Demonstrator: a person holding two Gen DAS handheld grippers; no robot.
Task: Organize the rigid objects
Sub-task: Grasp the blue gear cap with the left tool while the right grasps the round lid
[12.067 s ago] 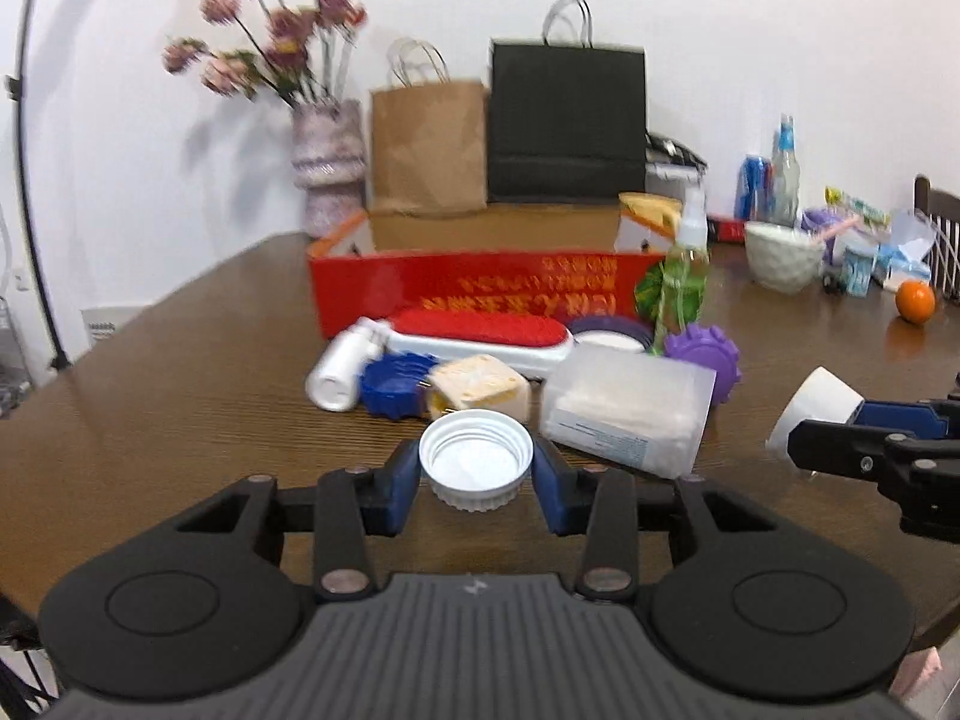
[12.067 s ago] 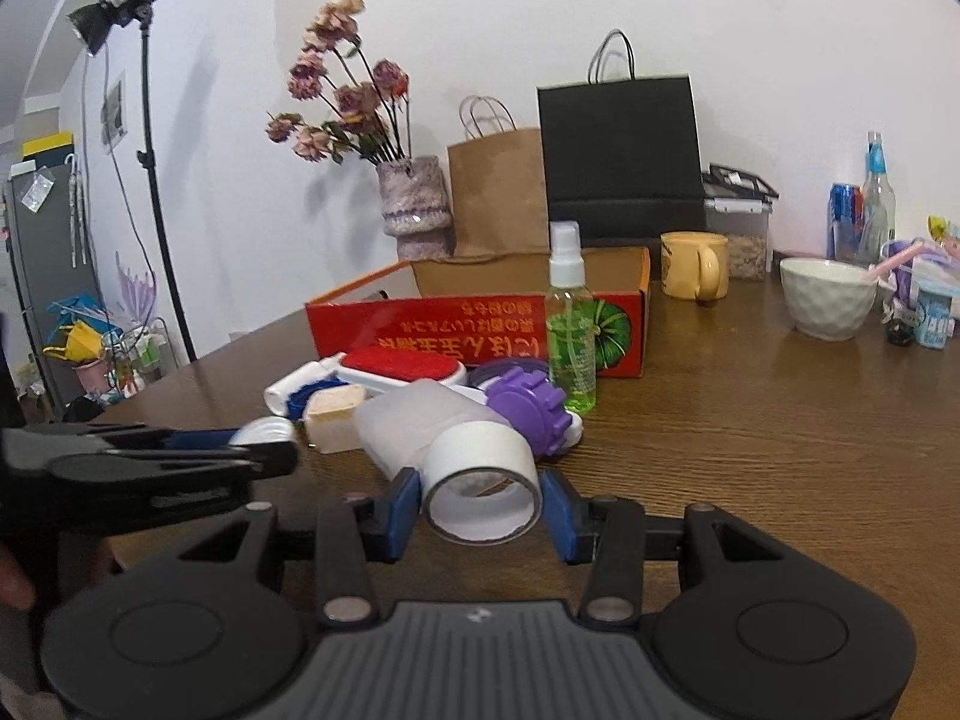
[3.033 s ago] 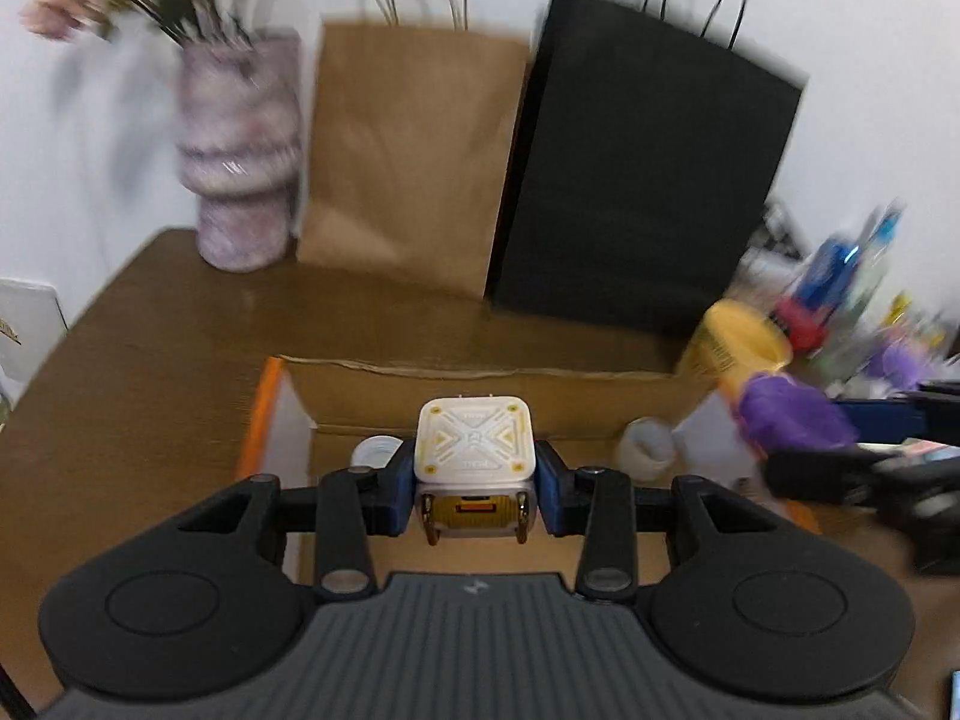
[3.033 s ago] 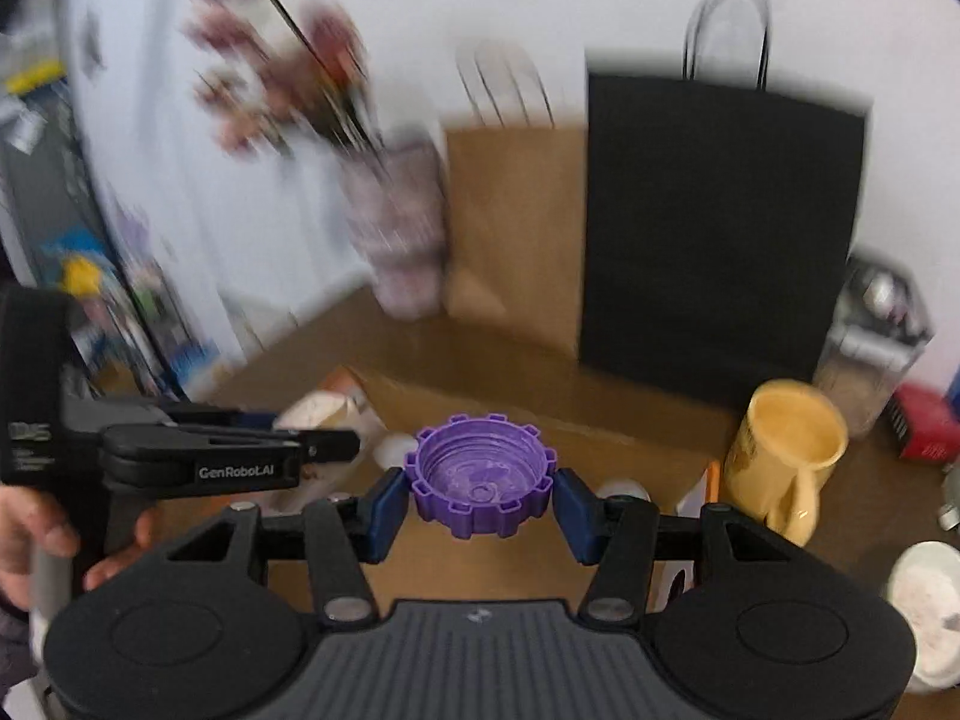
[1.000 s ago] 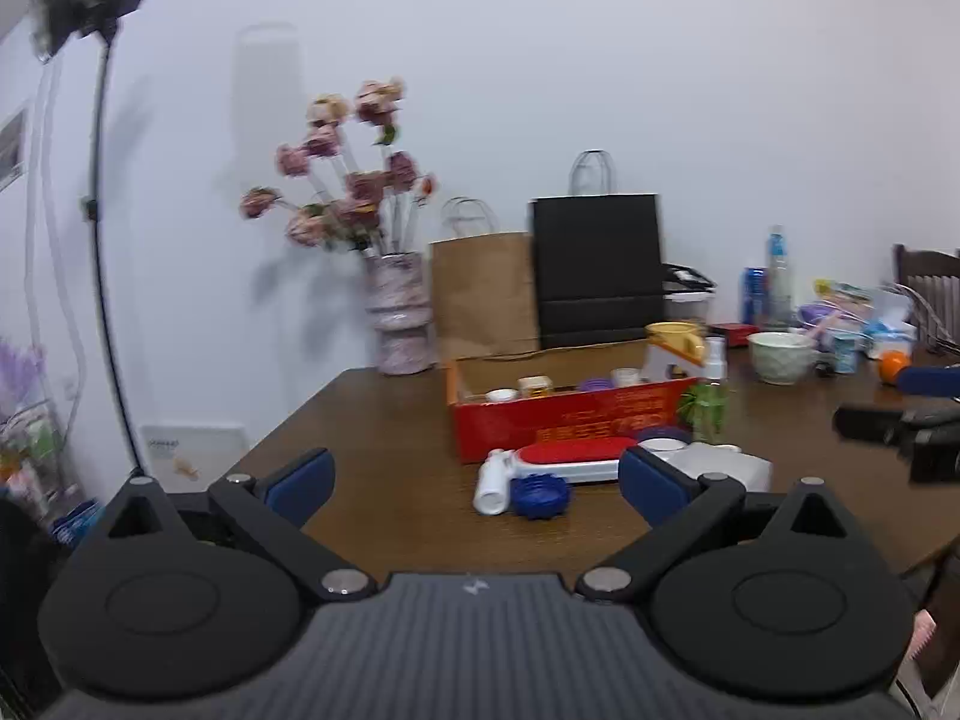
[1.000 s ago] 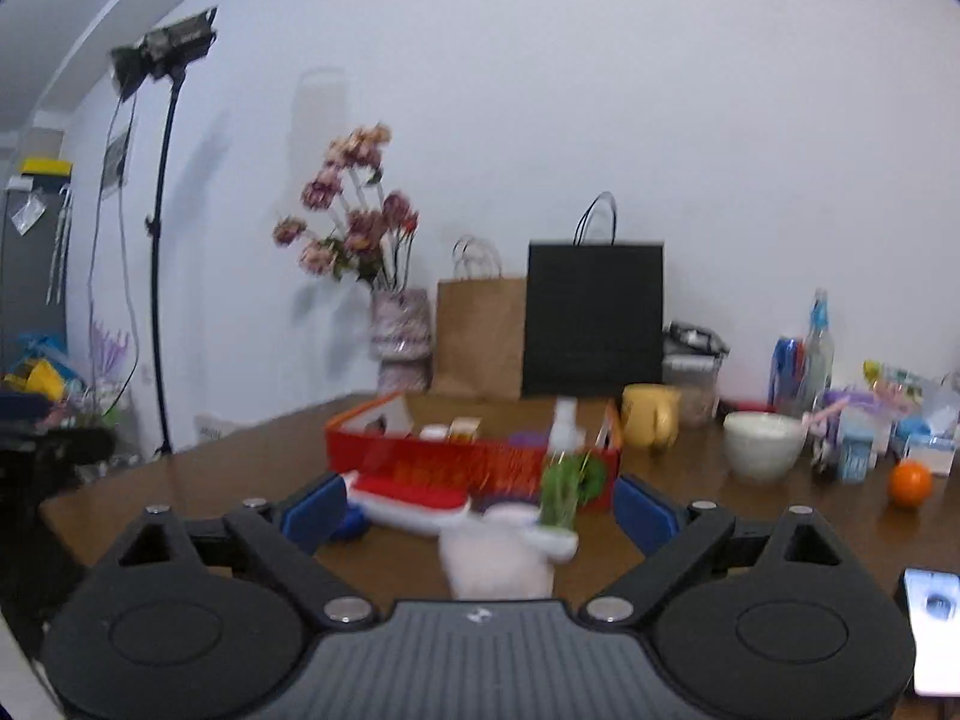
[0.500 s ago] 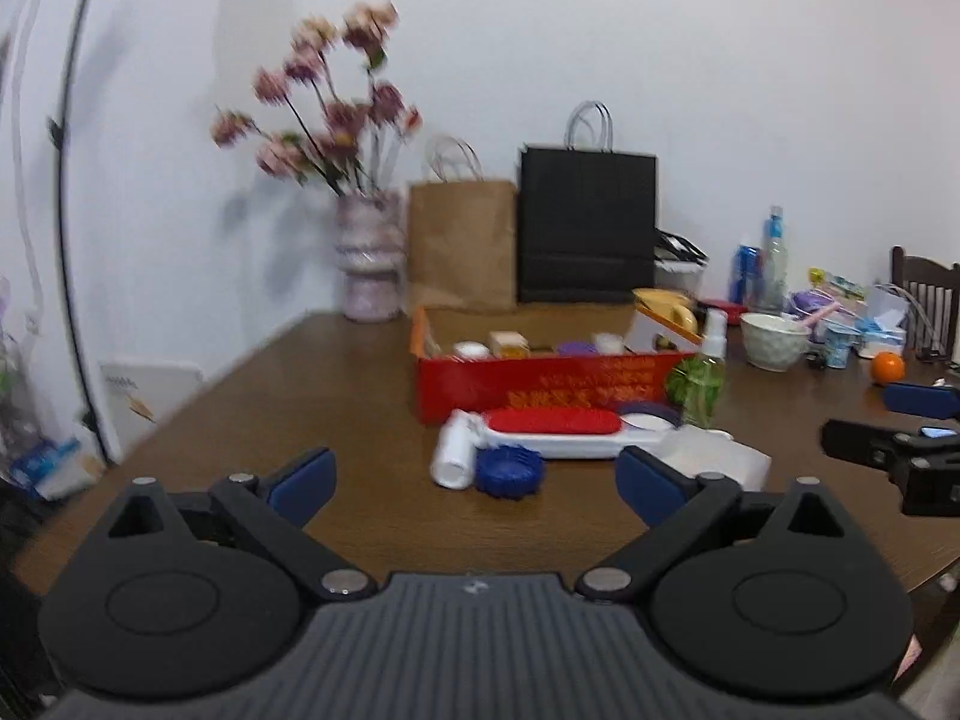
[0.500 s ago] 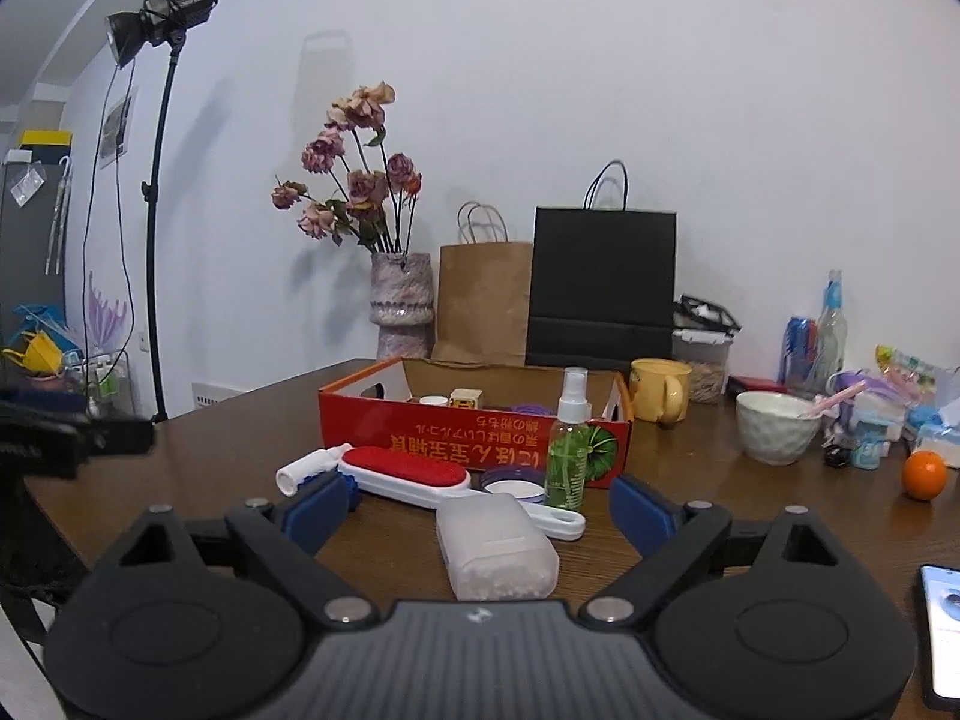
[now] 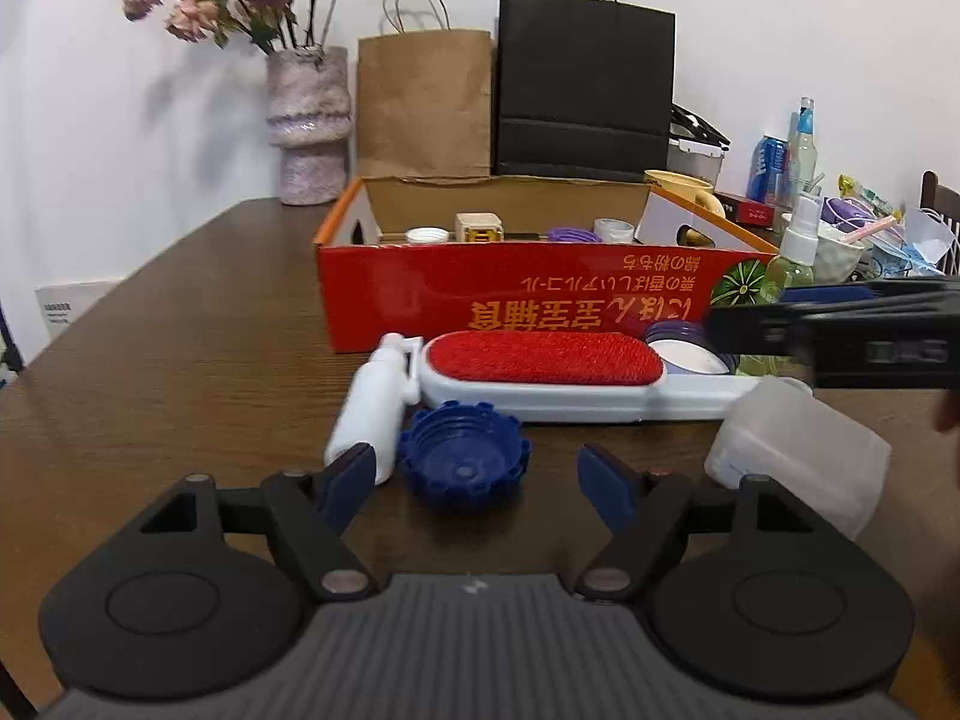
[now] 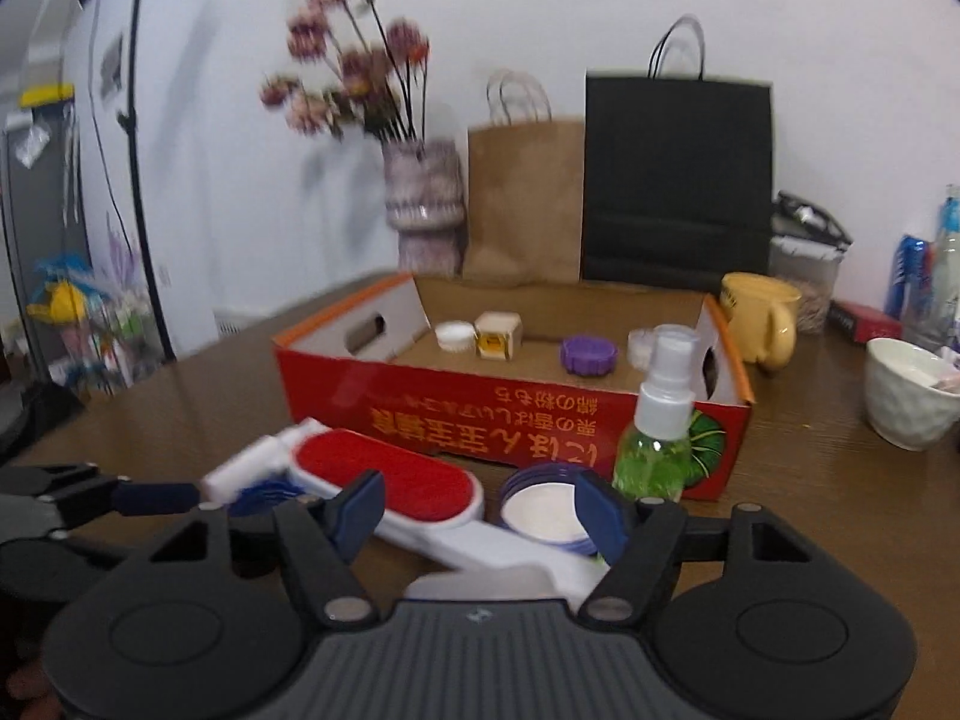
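- Closing in, the left claw (image 9: pixel 474 474) is narrowing its jaws, still released, around the blue cap (image 9: pixel 465 461) lying between them on the desk (image 9: pixel 180 372); light, stiff, ridged — probably best pinched across its rim.
- Narrowing too, the right claw (image 10: pixel 480 510) is hovering empty with the lint brush (image 10: pixel 396 489) and jar lid (image 10: pixel 543 513) between its jaws.

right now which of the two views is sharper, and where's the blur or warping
Left wrist view is sharper: the blue cap and the red box lettering read crisply, only the right claw crossing the frame is smeared. Right wrist view is softer all over, worst at the flowers and the left edge. Both bow toward dark rounded fisheye corners.
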